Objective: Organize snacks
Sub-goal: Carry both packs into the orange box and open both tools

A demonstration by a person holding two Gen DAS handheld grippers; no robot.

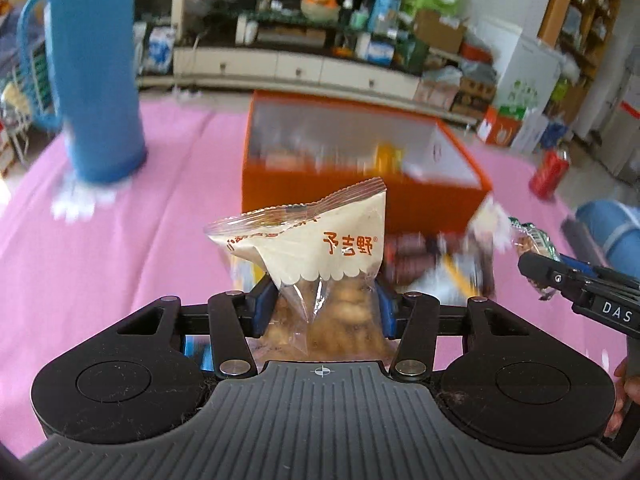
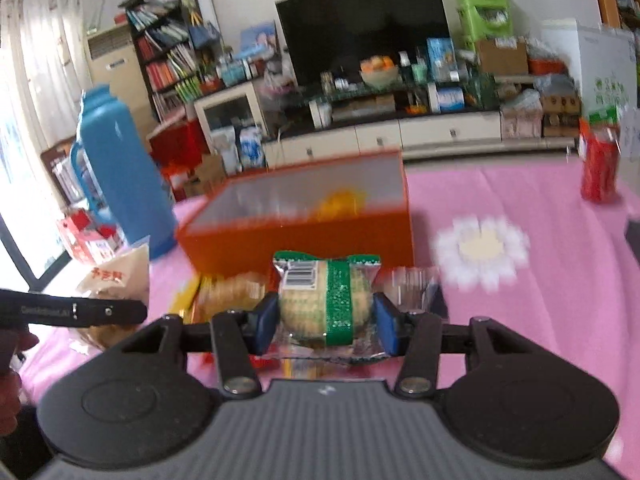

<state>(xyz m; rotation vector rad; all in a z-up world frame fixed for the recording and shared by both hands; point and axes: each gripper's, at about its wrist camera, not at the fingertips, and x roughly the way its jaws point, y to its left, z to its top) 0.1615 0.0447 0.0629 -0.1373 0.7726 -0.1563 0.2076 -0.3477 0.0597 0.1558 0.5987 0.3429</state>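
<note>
My left gripper (image 1: 322, 304) is clamped on a cream-topped snack packet (image 1: 320, 248), clear below with golden pieces showing, held above the pink tablecloth (image 1: 120, 220). My right gripper (image 2: 326, 318) pinches a round biscuit pack (image 2: 326, 296) banded in green. Just beyond both sits the orange box (image 2: 320, 232), snacks blurred inside, with more wrapped snacks (image 1: 440, 256) lying against its front.

Left gripper (image 1: 323, 304): black linkage arms, silver pivot screws, blue finger pads (image 1: 264, 306), ribbed grey housing with crosshair mark. Right gripper (image 2: 326, 318): matching black build, blue pads (image 2: 387, 326), white "DAS" lettering on its side. Blue sleeve (image 1: 612, 232), far right.
</note>
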